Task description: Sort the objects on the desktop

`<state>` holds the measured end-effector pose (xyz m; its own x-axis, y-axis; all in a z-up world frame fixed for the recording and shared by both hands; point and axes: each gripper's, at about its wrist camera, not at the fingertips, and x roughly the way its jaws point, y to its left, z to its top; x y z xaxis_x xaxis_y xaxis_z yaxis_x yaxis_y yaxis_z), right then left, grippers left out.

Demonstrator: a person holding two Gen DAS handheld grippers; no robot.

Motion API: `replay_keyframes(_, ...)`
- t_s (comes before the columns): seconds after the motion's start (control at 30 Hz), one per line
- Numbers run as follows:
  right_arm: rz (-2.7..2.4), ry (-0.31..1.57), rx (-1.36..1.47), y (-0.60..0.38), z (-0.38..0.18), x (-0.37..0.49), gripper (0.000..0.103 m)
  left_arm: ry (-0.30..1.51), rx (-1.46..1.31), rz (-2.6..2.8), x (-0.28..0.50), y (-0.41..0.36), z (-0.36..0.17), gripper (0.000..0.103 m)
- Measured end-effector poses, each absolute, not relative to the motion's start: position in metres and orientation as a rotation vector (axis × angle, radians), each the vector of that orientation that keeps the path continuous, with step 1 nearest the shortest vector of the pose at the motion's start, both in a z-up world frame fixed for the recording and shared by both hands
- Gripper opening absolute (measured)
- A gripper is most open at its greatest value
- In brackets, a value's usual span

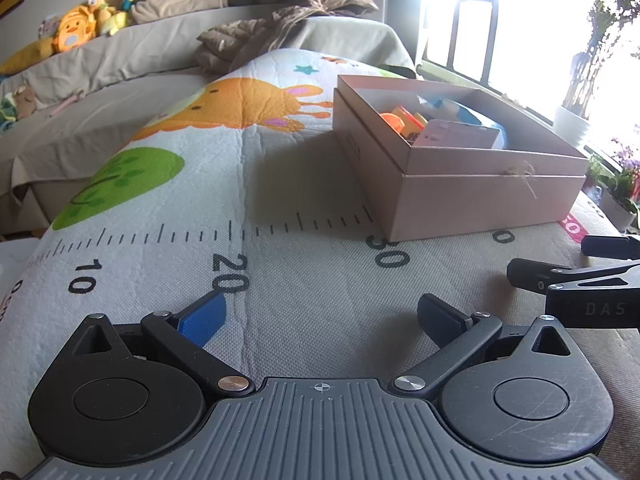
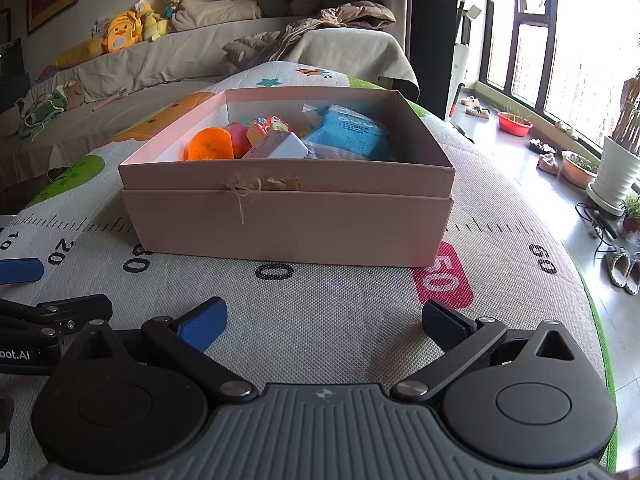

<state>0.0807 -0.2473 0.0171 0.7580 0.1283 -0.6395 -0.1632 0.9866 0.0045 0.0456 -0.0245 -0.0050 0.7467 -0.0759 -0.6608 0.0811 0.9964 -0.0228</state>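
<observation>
box: matt pink cardboard | mat: woven, rough cloth

Daylight enters through window, blown out white in left wrist view. Pink box casts shadow leftward on mat. Strong fisheye curvature at edges; focus sharp.

Bench covered with a cartoon ruler-print mat; pink box sits directly on the mat, around the 30–50 marks.
</observation>
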Motion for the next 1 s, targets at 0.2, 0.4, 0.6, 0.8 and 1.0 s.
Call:
replay_keyframes(0.2, 0.159, 0.693, -0.053, -0.2472, 0.0171, 0.0809, 0.103, 0.722, 0.006, -0.088, 0.0473, -0.0245, -0.0053, 0.103)
replay_keyframes(0.4, 0.159, 0.693, -0.053, -0.2473, 0.0169, 0.081, 0.103, 0.721, 0.005, -0.088, 0.0478, -0.0241, -0.0056, 0.103)
replay_keyframes(0.6, 0.159, 0.693, -0.053, -0.247, 0.017, 0.081, 0.103, 0.722, 0.011, -0.087, 0.0466, -0.023, -0.0059, 0.103)
replay_keyframes(0.8, 0.159, 0.693, -0.053, -0.2473, 0.0168, 0.0811, 0.103, 0.721, 0.01, -0.087, 0.046, -0.0228, -0.0061, 0.103)
replay_keyframes(1.0, 0.159, 0.693, -0.053, -0.2472, 0.0168, 0.081, 0.103, 0.721, 0.009, -0.087, 0.046, -0.023, -0.006, 0.103)
